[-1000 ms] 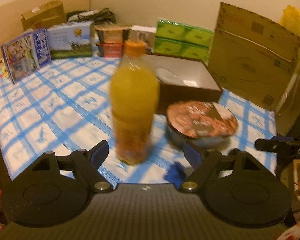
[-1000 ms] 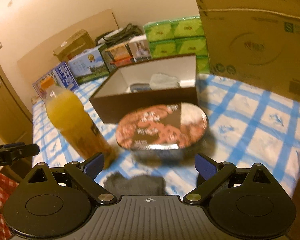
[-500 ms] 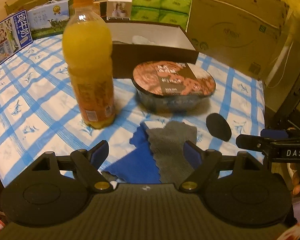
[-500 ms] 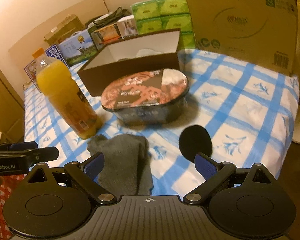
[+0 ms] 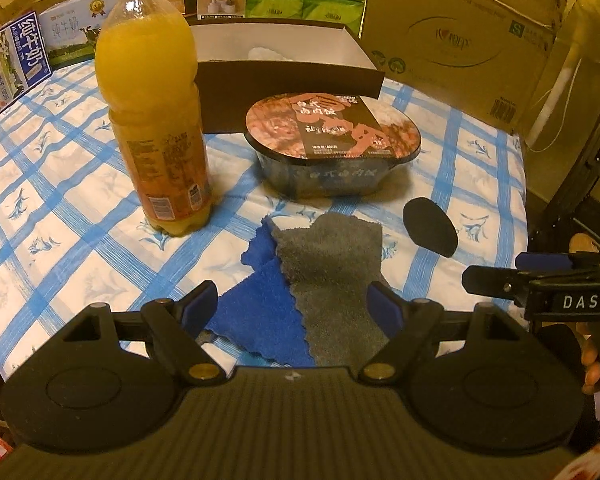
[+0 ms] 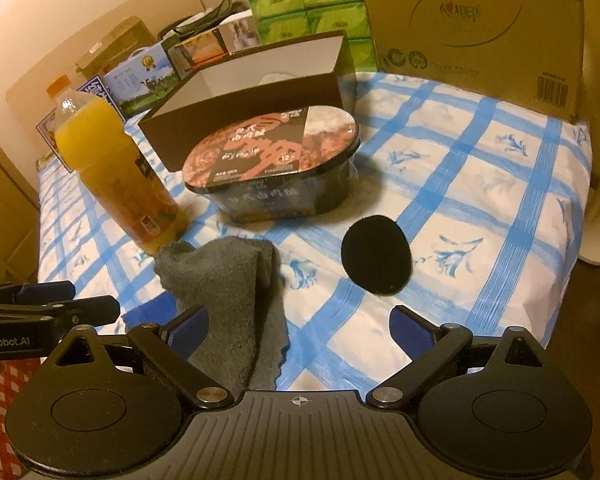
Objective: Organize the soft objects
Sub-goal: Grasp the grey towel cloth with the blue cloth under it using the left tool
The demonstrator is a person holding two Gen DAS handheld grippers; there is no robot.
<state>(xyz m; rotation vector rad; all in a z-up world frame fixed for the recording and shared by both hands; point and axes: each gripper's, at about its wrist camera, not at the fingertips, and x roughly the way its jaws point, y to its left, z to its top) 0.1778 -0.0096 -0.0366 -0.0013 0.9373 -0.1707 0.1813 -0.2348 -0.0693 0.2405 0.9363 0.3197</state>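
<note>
Left gripper point(image 5: 292, 304) spread wide over the grey cloth point(image 5: 336, 264) and blue cloth point(image 5: 264, 300), pinching nothing; right gripper point(image 6: 300, 328) also spread, empty; cloths overlap on the checked sheet point(image 5: 80, 240) near the juice bottle point(image 5: 156, 120); black pad point(image 6: 376, 254) beside them.

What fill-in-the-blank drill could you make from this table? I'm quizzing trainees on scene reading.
1. The grey cloth partly overlaps a ____ cloth.
2. The bottle holds ____ drink.
3. The black oval pad lies on the side of the grey cloth away from the ____.
4. The jaws of both grippers stand ____.

Answers: blue; orange; bottle; open
</note>
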